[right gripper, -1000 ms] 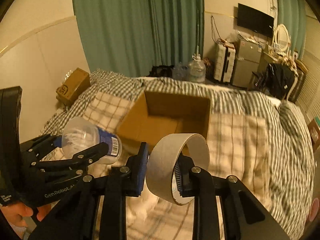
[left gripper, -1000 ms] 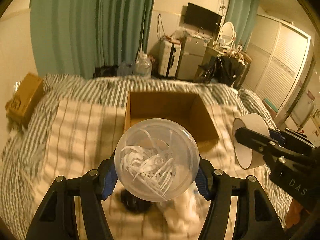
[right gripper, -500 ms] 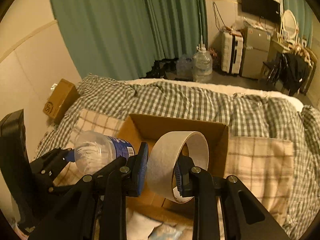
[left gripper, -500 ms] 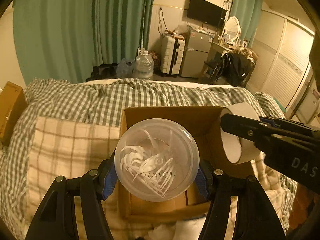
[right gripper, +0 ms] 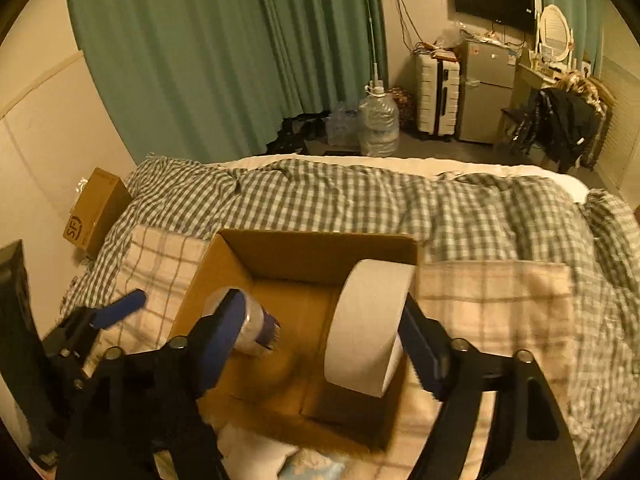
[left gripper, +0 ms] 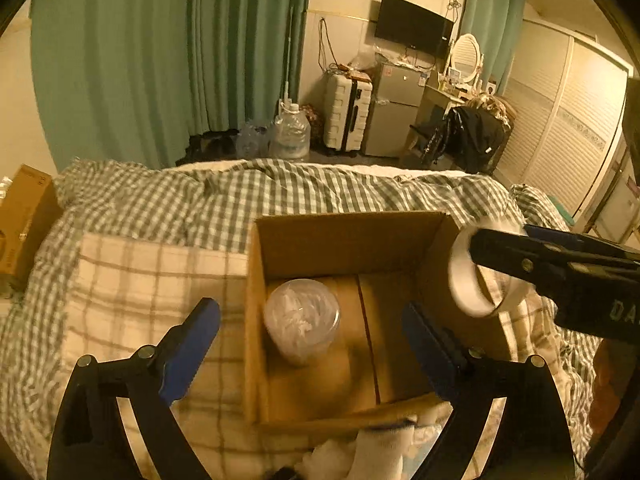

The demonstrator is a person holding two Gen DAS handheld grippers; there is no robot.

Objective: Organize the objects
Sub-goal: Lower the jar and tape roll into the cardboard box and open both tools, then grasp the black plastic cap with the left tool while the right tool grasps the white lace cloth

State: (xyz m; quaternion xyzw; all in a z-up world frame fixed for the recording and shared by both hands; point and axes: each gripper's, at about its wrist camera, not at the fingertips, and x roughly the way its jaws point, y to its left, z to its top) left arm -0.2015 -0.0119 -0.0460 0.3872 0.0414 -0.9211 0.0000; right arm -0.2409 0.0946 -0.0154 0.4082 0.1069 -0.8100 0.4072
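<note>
Two hand-held tools hover over one open cardboard box (left gripper: 352,240) on a bed. The left tool (left gripper: 312,332) has its two blue-padded fingers (left gripper: 188,344) spread wide apart, holding nothing. Directly below the gap, one clear plastic jar (left gripper: 302,318) sits inside the box, on its floor near the left wall; whitish contents show through it, and in the right wrist view a dark blue label is visible on its side.

The right tool (right gripper: 320,336) also has its fingers spread wide. One roll of white tape (right gripper: 368,324) is between them, over the right half of the box; its edge is just beside the right finger, but motion blur makes it impossible to tell whether they touch.

The box rests on one cream plaid blanket (left gripper: 152,280), which lies on a green checked duvet (right gripper: 360,200). A second, closed cardboard box (right gripper: 94,212) sits at the bed's left edge. Beyond the bed: green curtains (right gripper: 224,48), one large water bottle (right gripper: 378,120), one white suitcase (right gripper: 436,98).
</note>
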